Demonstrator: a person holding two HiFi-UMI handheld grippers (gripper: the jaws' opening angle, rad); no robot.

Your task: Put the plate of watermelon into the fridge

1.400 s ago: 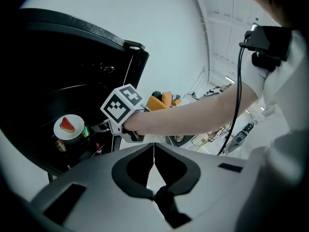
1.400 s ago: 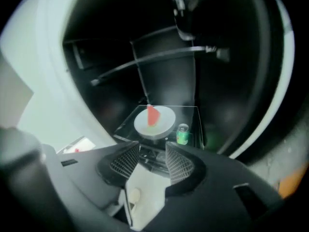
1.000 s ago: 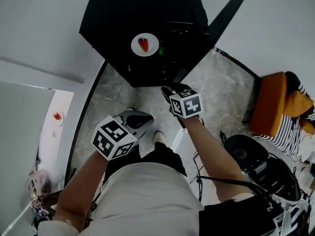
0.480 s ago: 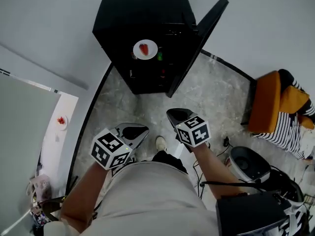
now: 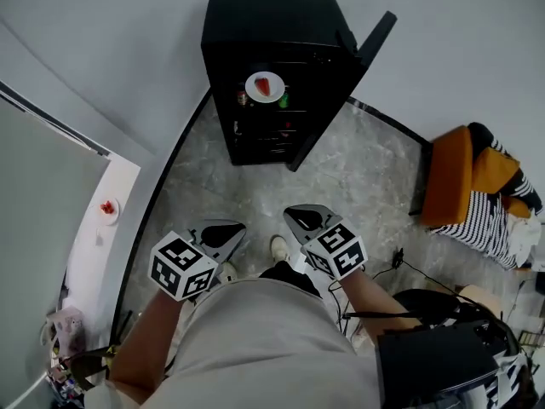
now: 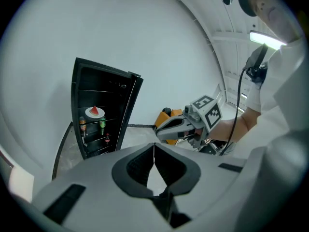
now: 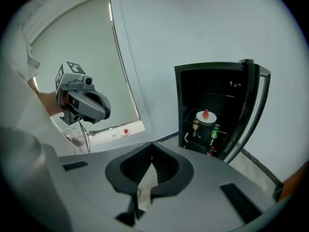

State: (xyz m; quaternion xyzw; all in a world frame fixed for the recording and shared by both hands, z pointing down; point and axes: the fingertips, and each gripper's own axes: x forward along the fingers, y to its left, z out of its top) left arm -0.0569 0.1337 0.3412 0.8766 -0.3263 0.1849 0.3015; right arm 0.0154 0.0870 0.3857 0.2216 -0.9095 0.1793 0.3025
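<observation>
The black fridge (image 5: 255, 24) stands open against the wall, its door (image 5: 375, 43) swung to the right. On a shelf inside it rests the white plate with a red watermelon slice (image 5: 264, 86), which also shows in the left gripper view (image 6: 94, 112) and the right gripper view (image 7: 206, 116). Both grippers hang close to the person's body, well short of the fridge. My left gripper (image 5: 233, 227) is shut with nothing in it, its jaws meeting (image 6: 154, 144). My right gripper (image 5: 295, 215) is likewise shut and empty (image 7: 152, 144).
Bottles (image 5: 283, 100) stand on the fridge shelves beside and below the plate. A second small plate with something red (image 5: 106, 207) lies on a white ledge at the left. An orange seat (image 5: 451, 177) with striped cloth (image 5: 494, 228) is at the right, with cables and black equipment (image 5: 434, 356) near the person.
Both grippers have drawn back from the fridge toward the person's body, the right one from beside the door. The fridge now lies farther off. The plate stays on its shelf.
</observation>
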